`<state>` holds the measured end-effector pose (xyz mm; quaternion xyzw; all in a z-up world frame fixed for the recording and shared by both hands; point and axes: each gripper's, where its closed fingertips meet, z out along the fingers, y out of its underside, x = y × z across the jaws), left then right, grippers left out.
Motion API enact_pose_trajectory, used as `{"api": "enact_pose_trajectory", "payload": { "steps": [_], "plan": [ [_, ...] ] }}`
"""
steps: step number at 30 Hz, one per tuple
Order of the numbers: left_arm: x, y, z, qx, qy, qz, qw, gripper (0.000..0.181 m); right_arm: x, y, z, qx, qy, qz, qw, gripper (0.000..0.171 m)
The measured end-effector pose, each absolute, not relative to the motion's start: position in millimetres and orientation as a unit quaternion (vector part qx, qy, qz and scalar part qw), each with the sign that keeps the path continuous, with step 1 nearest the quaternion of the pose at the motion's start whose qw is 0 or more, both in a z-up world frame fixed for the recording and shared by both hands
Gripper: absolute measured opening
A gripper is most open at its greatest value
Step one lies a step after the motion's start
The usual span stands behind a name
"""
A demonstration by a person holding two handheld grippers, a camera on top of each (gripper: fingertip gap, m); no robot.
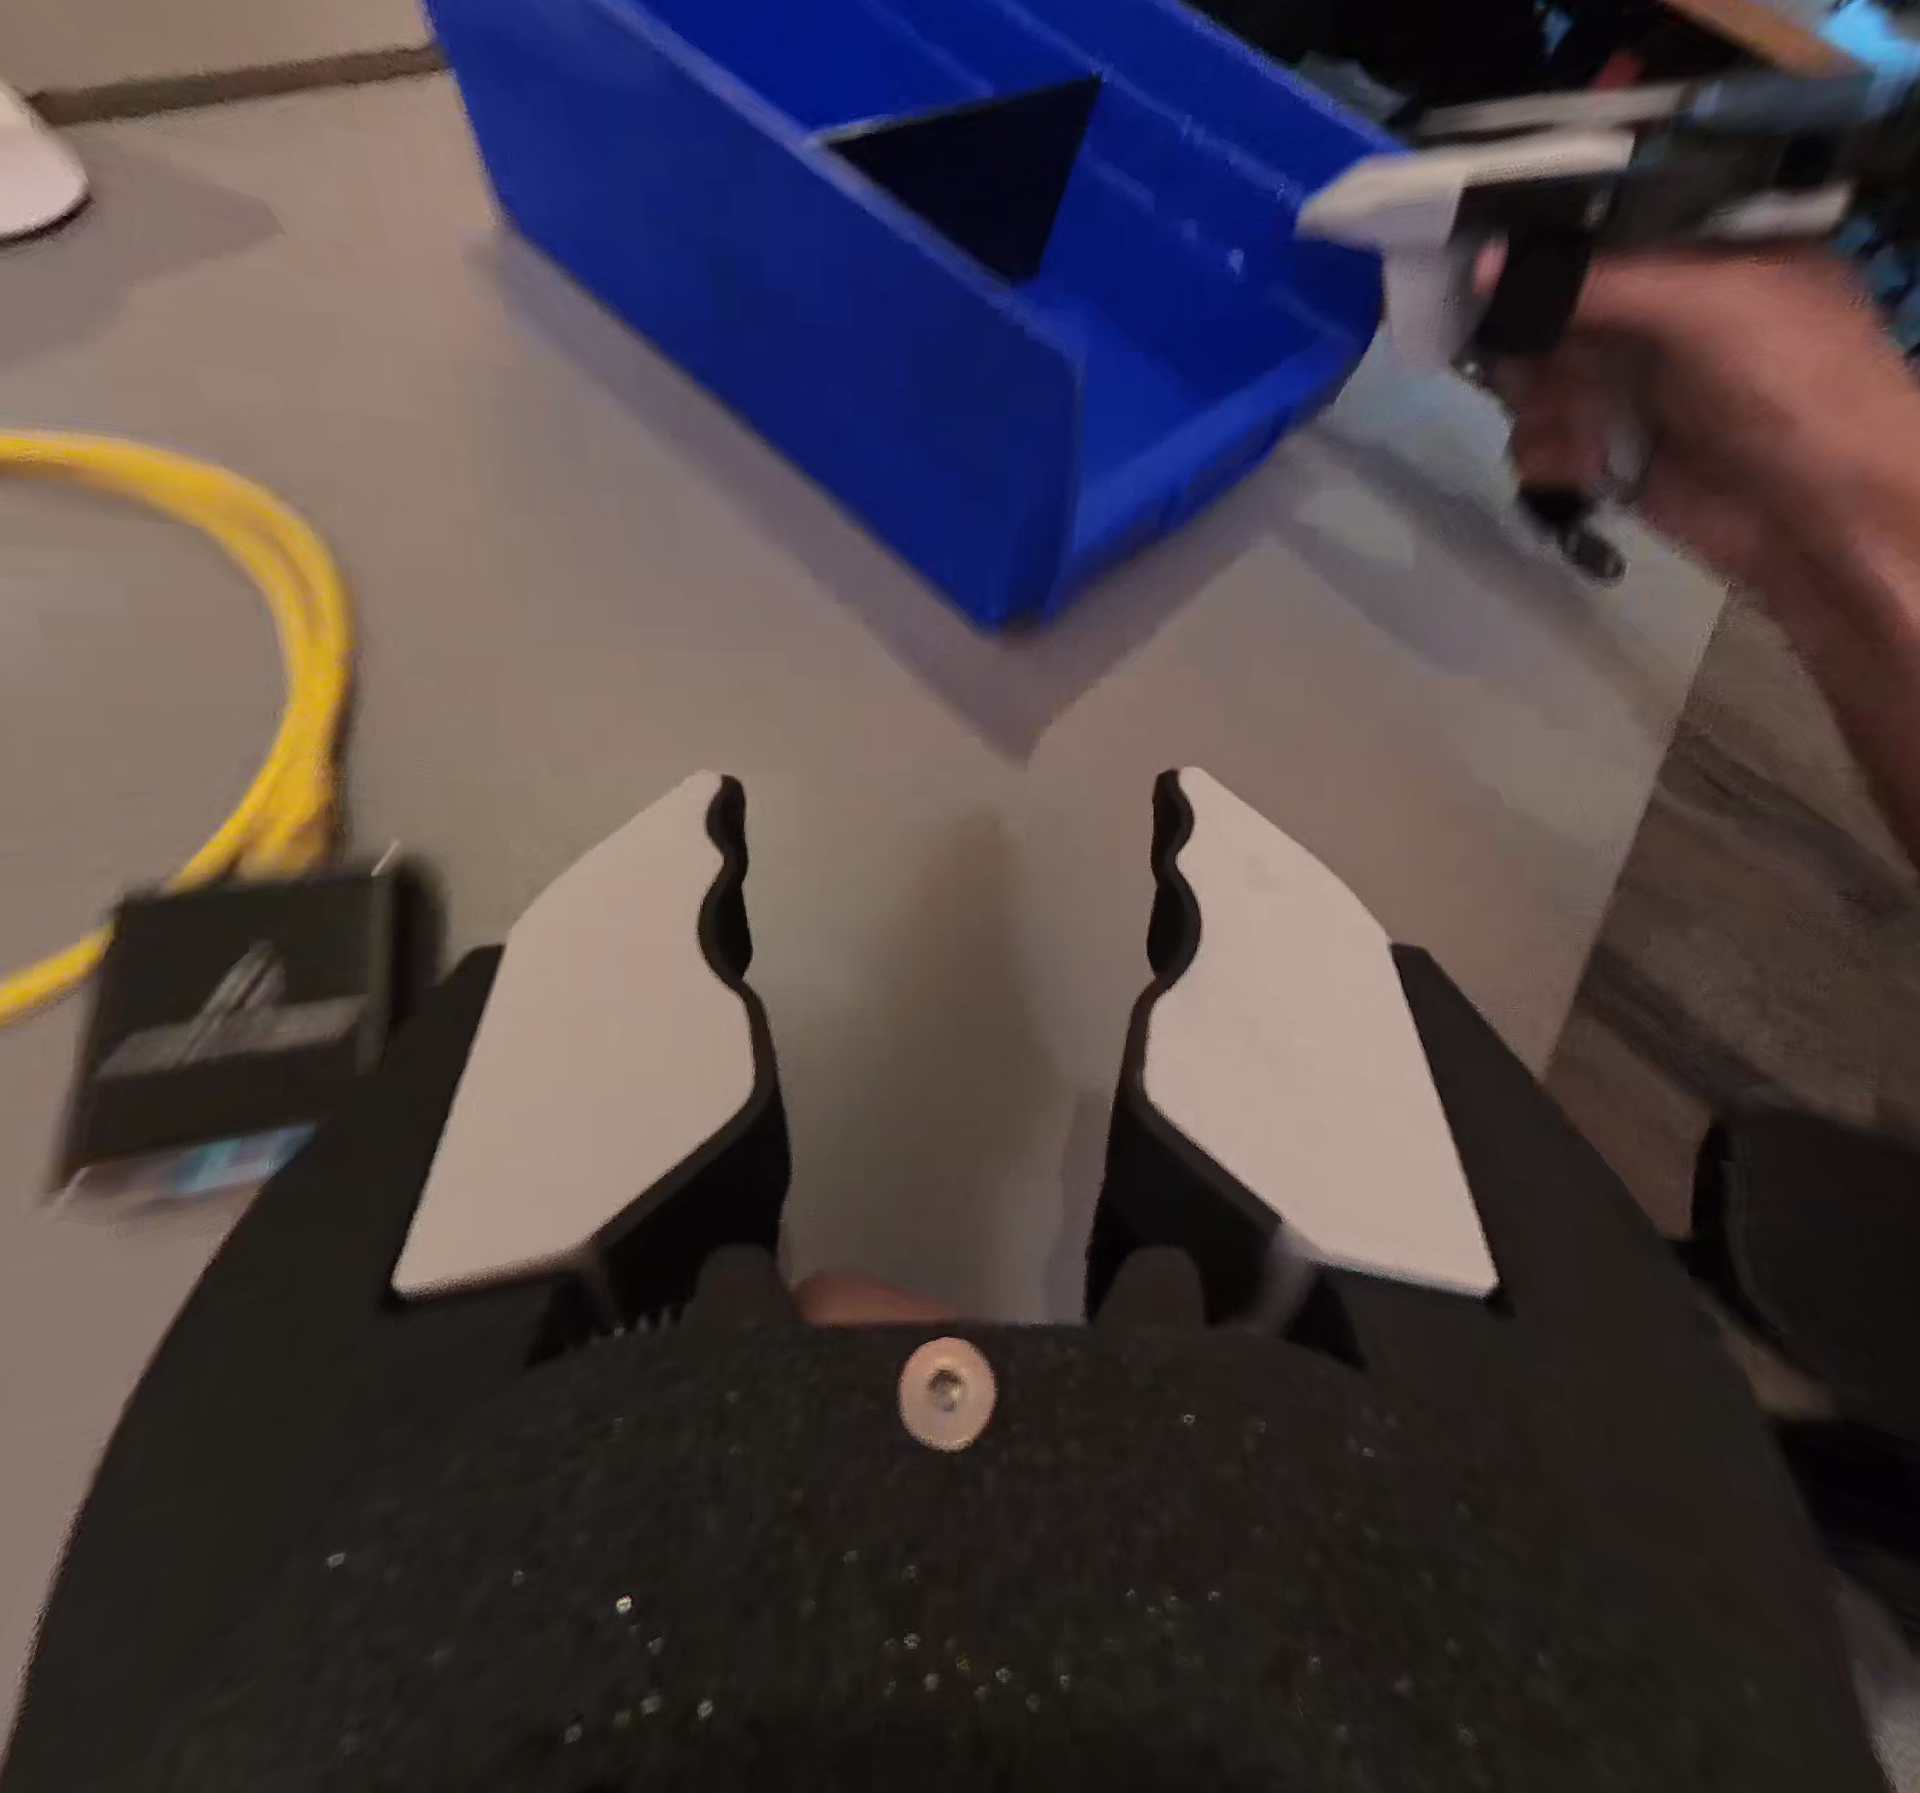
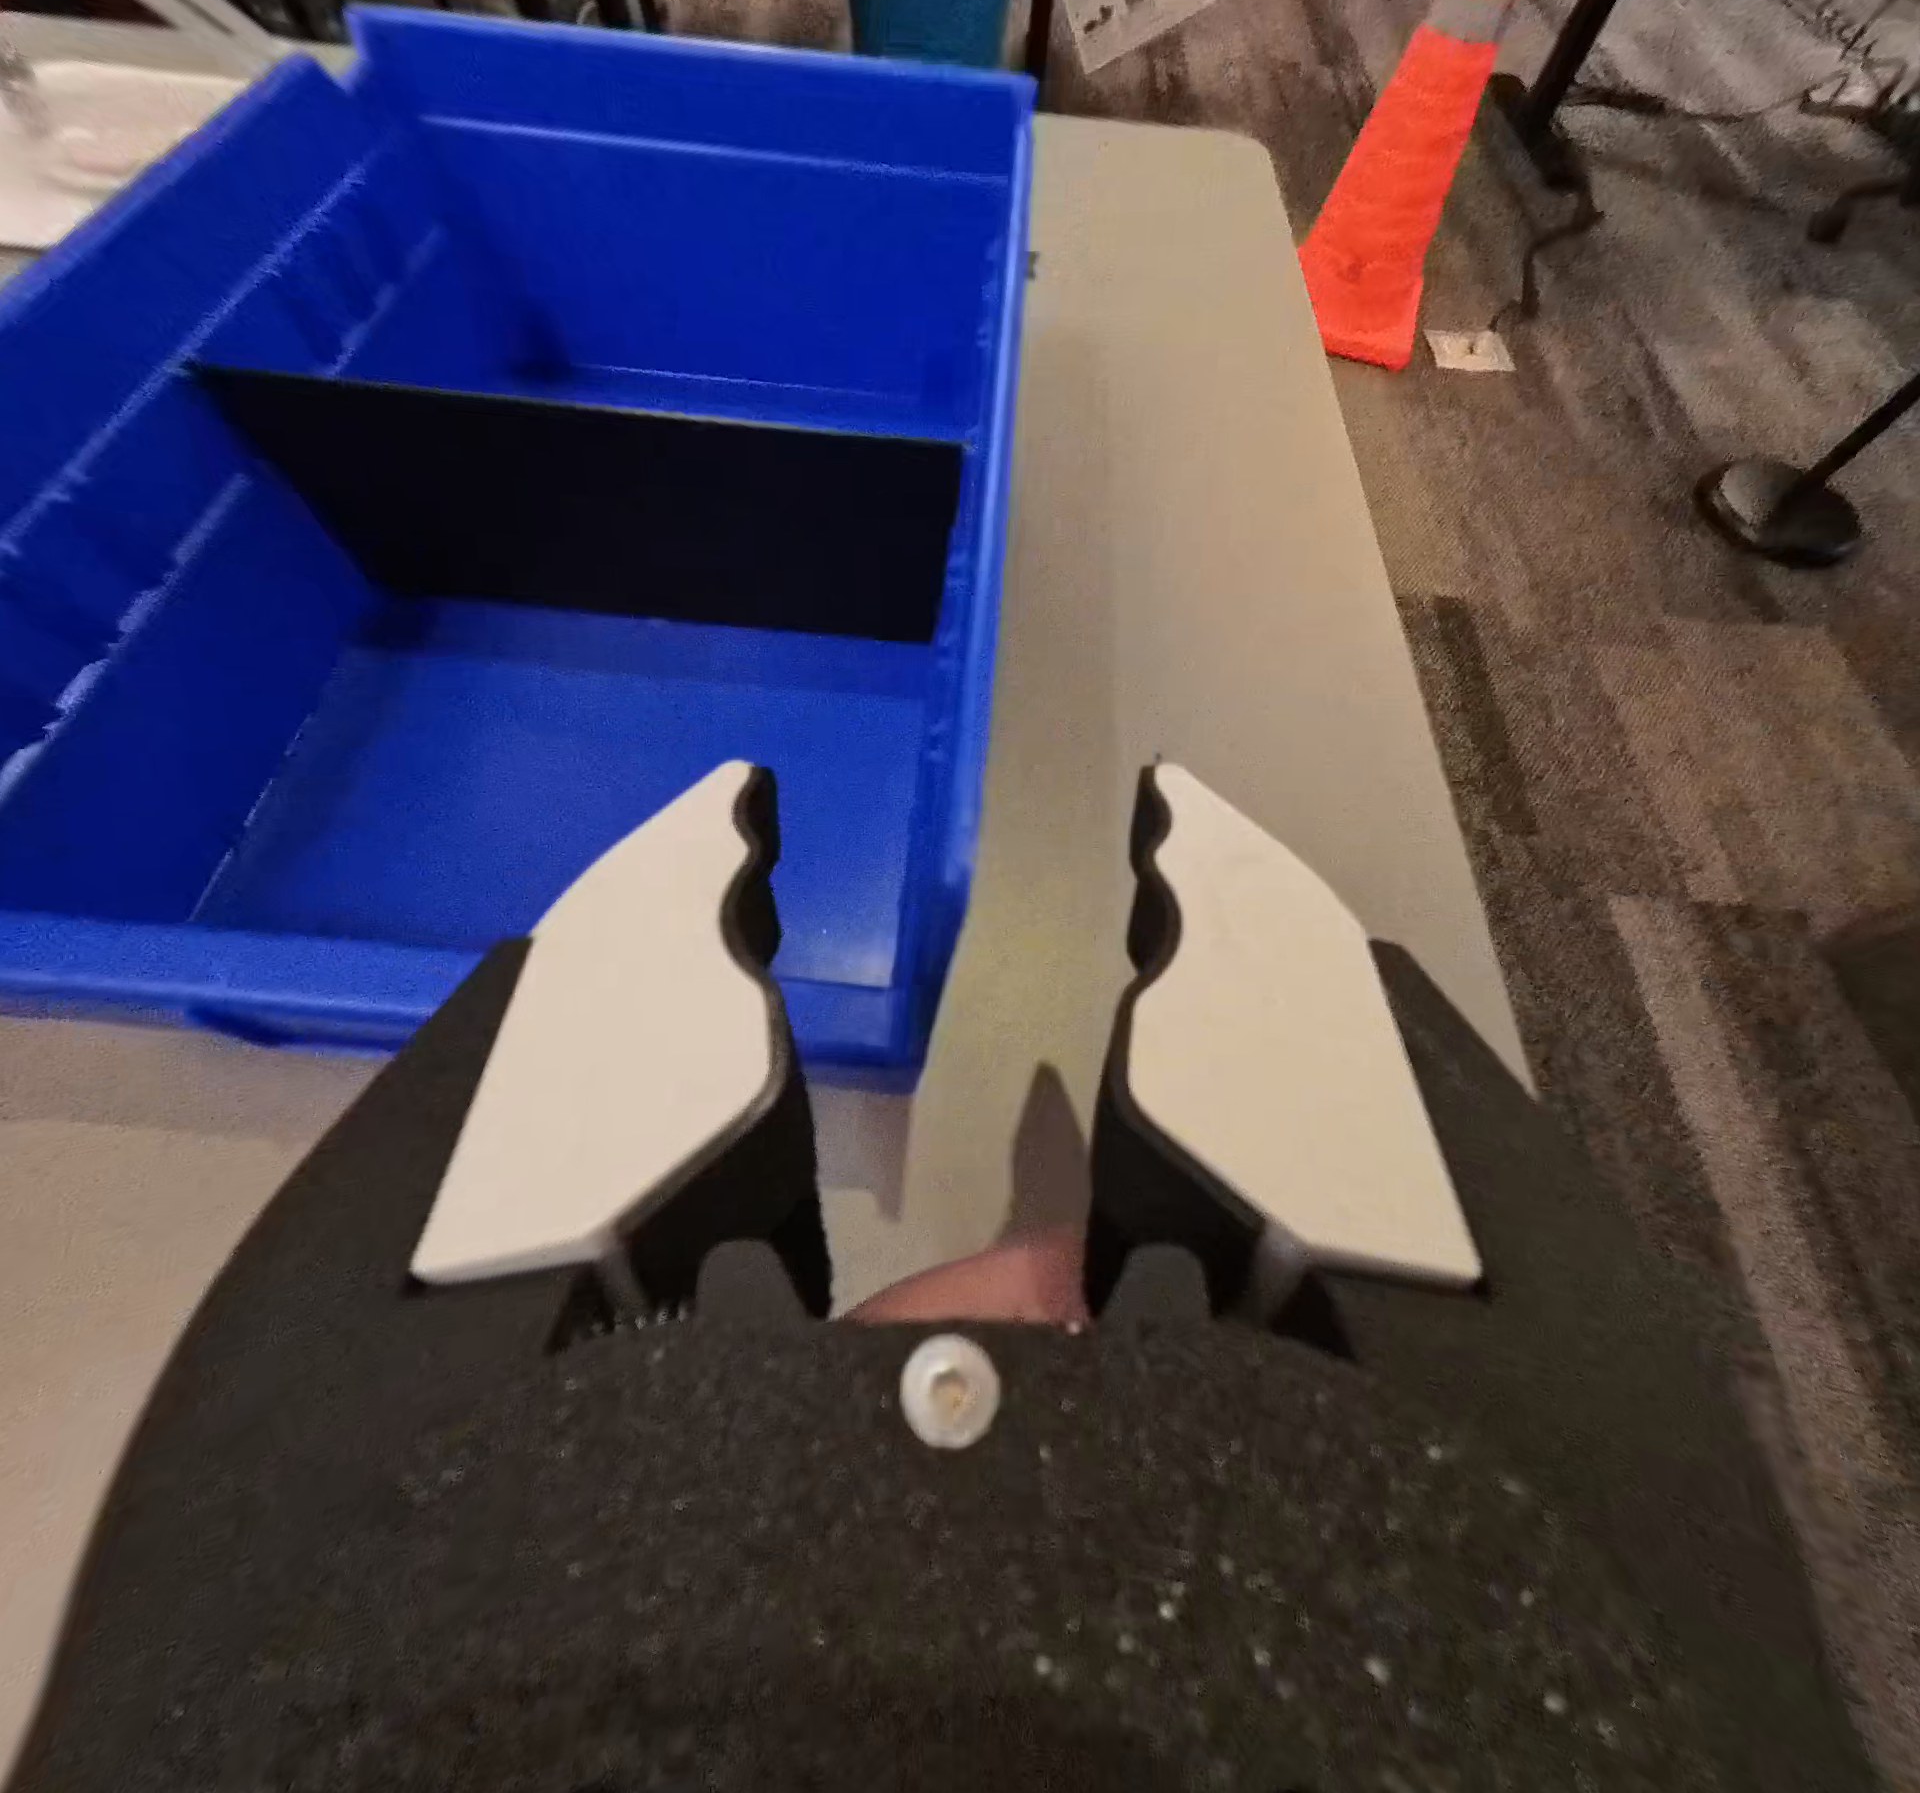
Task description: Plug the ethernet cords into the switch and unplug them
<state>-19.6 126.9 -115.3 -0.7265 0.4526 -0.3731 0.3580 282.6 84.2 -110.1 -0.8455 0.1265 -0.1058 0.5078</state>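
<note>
Yellow ethernet cords [image 1: 301, 663] loop on the grey table at the left of the left wrist view, bundled under a black card tag [image 1: 234, 1016]. No switch shows in either view. My left gripper [image 1: 948, 793] is open and empty above bare table, to the right of the cords. My right gripper [image 2: 956, 787] is open and empty over the near right corner of the blue bin [image 2: 997, 309]. In the left wrist view it shows blurred at the far right [image 1: 1351, 200], held by a hand [image 1: 1704, 413].
The blue bin [image 1: 790, 372] with a black divider [image 2: 582, 507] stands on the grey table [image 2: 1174, 517]. The table's right edge drops to carpet. An orange cone [image 2: 1403, 143] and a stand base [image 2: 1782, 507] are on the floor. A white object [image 1: 31, 174] sits far left. The white object [image 1: 31, 174] is closer to my left gripper, around 35 cm from its tips; the right tips are 40 cm off.
</note>
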Motion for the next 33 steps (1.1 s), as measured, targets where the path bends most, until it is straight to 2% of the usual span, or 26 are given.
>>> {"api": "enact_pose_trajectory", "payload": {
  "steps": [4,5,6,7,8,12,20,21,24,28,31,33],
  "plan": [
    [71,130,-123,-0.731,0.444,-0.393,0.338,0.077,280,91,-140,-0.852,0.132,-0.047,0.504,0.044],
    [87,131,-127,-0.733,0.438,-0.397,0.336,0.075,280,92,-138,-0.846,0.136,-0.035,0.514,0.015],
    [101,128,-131,-0.734,0.437,-0.406,0.325,0.071,283,91,-137,-0.844,0.135,-0.042,0.518,0.005],
    [112,121,-134,-0.733,0.436,-0.423,0.306,0.065,290,89,-138,-0.846,0.136,-0.062,0.512,0.004],
    [122,113,-134,-0.731,0.432,-0.44,0.29,0.064,295,86,-138,-0.847,0.136,-0.07,0.509,0.004],
    [148,99,-133,-0.726,0.438,-0.445,0.29,0.082,310,73,-138,-0.847,0.156,-0.059,0.504,0.003],
    [154,93,-133,-0.715,0.461,-0.442,0.286,0.078,323,70,-137,-0.843,0.158,-0.06,0.511,0.004],
    [147,93,-130,-0.713,0.463,-0.446,0.28,0.078,326,67,-135,-0.84,0.162,-0.074,0.513,0.011],
    [94,105,-124,-0.704,0.492,-0.418,0.296,0.078,332,54,-102,-0.816,0.16,-0.12,0.542,0.032],
    [-28,158,-139,-0.73,0.506,-0.308,0.34,0.078,313,47,-38,-0.792,0.11,-0.144,0.583,0.034],
    [-101,198,-151,-0.761,0.478,-0.255,0.357,0.079,250,73,-15,-0.796,0.013,-0.082,0.599,0.036],
    [-118,214,-164,-0.776,0.472,-0.235,0.346,0.081,176,95,-14,-0.801,-0.108,-0.004,0.589,0.039]
  ]
}}
